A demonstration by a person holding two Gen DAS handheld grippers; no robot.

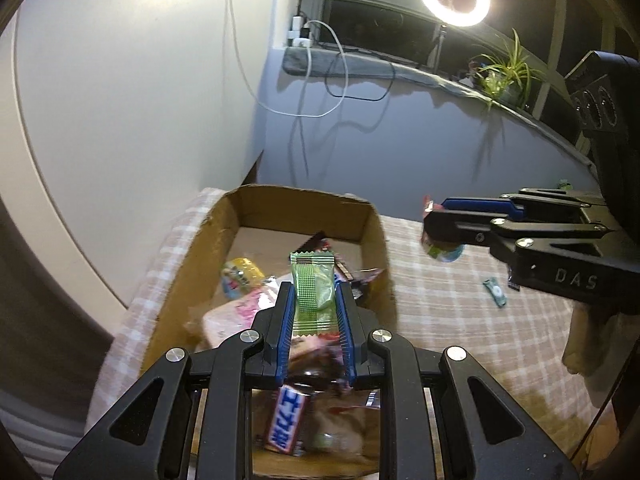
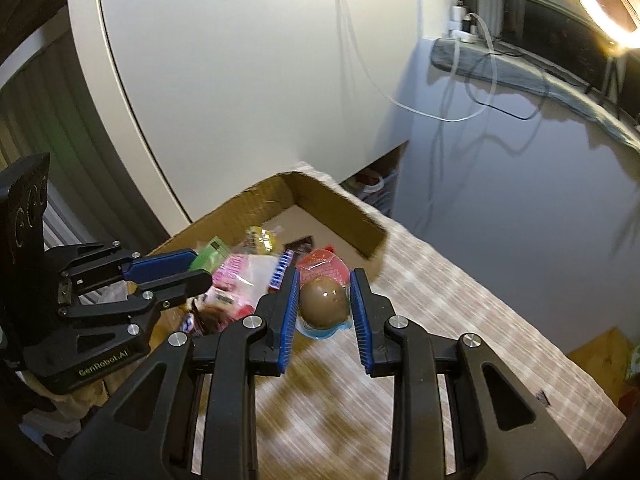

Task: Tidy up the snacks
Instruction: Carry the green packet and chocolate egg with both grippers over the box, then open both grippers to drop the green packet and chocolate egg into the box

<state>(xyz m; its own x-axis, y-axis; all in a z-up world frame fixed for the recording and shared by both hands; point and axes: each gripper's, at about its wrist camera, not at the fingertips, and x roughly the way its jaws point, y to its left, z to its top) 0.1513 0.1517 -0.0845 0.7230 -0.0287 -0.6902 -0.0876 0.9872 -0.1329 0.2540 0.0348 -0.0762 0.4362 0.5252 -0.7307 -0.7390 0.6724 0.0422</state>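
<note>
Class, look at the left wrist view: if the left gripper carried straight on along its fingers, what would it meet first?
The left gripper, shut on a green wafer packet, points down into the cardboard box. It would probably meet the snack pile there first, around the pink packet, though depth is hard to judge.

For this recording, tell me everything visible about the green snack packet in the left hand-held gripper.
The green packet is a small, glossy pillow-style wrapper with crimped zigzag ends, a fine green-and-white pattern on one half and a plainer lime-green half. It stands roughly upright, pinched on both long edges between the blue pads of the left hand-held gripper, held above the open cardboard box of mixed snacks. Nothing else touches it. Its printing is unreadable.
</note>
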